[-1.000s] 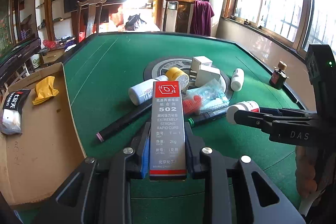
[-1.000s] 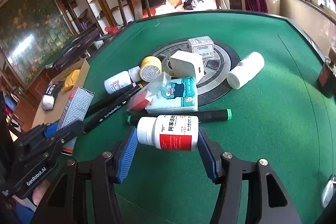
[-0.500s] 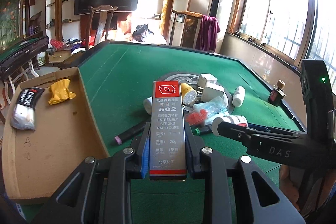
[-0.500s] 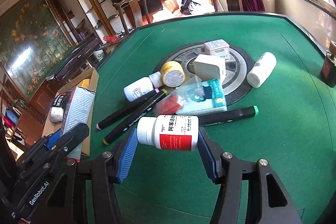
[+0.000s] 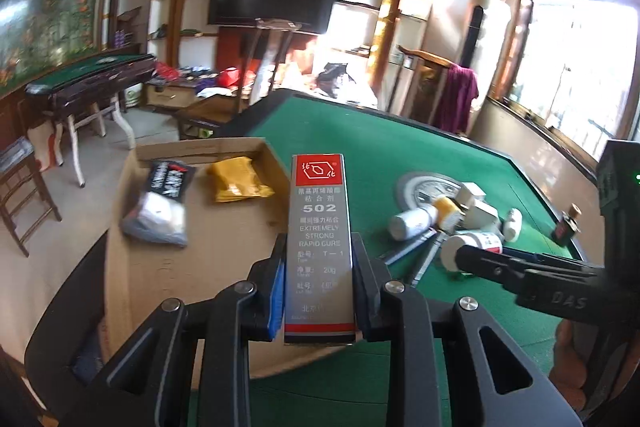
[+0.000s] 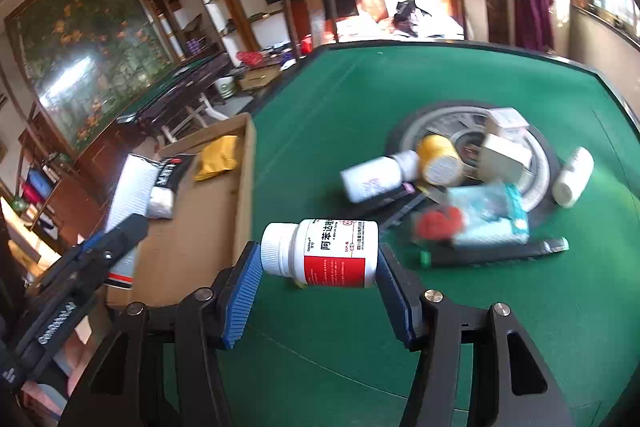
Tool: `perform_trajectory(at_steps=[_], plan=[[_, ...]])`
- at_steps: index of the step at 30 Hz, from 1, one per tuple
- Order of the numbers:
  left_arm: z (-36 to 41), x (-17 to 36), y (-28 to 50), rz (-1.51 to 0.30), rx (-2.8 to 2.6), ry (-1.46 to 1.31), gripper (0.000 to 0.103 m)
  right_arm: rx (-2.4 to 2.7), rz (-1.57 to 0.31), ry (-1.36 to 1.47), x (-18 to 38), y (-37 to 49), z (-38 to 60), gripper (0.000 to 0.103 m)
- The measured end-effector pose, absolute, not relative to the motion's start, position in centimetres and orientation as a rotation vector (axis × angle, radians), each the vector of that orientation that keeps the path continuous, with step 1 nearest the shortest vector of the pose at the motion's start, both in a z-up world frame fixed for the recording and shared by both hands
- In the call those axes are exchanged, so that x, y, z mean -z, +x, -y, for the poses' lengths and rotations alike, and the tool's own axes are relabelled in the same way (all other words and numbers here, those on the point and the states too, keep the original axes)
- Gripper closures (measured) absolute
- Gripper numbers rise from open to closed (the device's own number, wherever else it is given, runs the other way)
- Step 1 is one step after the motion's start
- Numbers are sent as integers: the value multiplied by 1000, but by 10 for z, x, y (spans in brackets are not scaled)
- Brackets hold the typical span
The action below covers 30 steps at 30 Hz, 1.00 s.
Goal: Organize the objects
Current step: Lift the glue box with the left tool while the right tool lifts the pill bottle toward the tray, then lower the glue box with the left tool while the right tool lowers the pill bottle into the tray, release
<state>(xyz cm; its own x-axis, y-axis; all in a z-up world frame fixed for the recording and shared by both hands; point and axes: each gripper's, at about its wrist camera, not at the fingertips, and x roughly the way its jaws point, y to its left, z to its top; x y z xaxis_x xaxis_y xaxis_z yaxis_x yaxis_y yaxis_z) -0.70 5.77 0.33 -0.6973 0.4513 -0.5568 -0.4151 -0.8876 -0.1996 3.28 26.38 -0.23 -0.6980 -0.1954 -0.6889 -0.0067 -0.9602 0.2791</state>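
The left gripper (image 5: 319, 291) is clamping a tall grey glue carton (image 5: 319, 247); the right gripper (image 6: 318, 287) is clamping a white pill bottle (image 6: 320, 253) endwise, which could be slipping free short of the shallow cardboard tray (image 5: 132, 267).

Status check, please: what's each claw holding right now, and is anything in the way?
Left gripper shut on glue box. Right gripper shut on pill bottle. Cardboard box ahead, nothing blocking.

The bench (image 6: 400, 87) is green felt. The glue box (image 5: 319, 239) is grey with a red top panel and red bottom stripe. The pill bottle (image 6: 320, 253) is white with a red label block. The gripper pads (image 6: 240, 295) are blue. The cardboard tray (image 5: 224, 227) is brown and holds a yellow packet (image 5: 238, 179).
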Motion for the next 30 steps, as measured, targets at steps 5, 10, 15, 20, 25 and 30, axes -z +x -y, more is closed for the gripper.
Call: perform_trajectory(at_steps=[5,10,15,20,25,30], plan=[[-21,6,-38,185,-2530,-967,76,2643,381,1209,-11,-2,-224,41],[-2,22,-57,270,-2490,-1080,76,2561,378,1264,-11,-44,-188,41],[-6,28,-68,276,-2478,-1128,76,2479,420,1353,-2,-92,-165,41],[-16,33,-81,265,-2474,-1191,76,2464,377,1433,13,-130,-142,41],[-21,43,-97,266,-2450,-1260,76,2451,379,1480,26,-153,-135,41],[-22,45,-113,281,-2449,-1302,76,2458,371,1494,29,-172,-134,41]])
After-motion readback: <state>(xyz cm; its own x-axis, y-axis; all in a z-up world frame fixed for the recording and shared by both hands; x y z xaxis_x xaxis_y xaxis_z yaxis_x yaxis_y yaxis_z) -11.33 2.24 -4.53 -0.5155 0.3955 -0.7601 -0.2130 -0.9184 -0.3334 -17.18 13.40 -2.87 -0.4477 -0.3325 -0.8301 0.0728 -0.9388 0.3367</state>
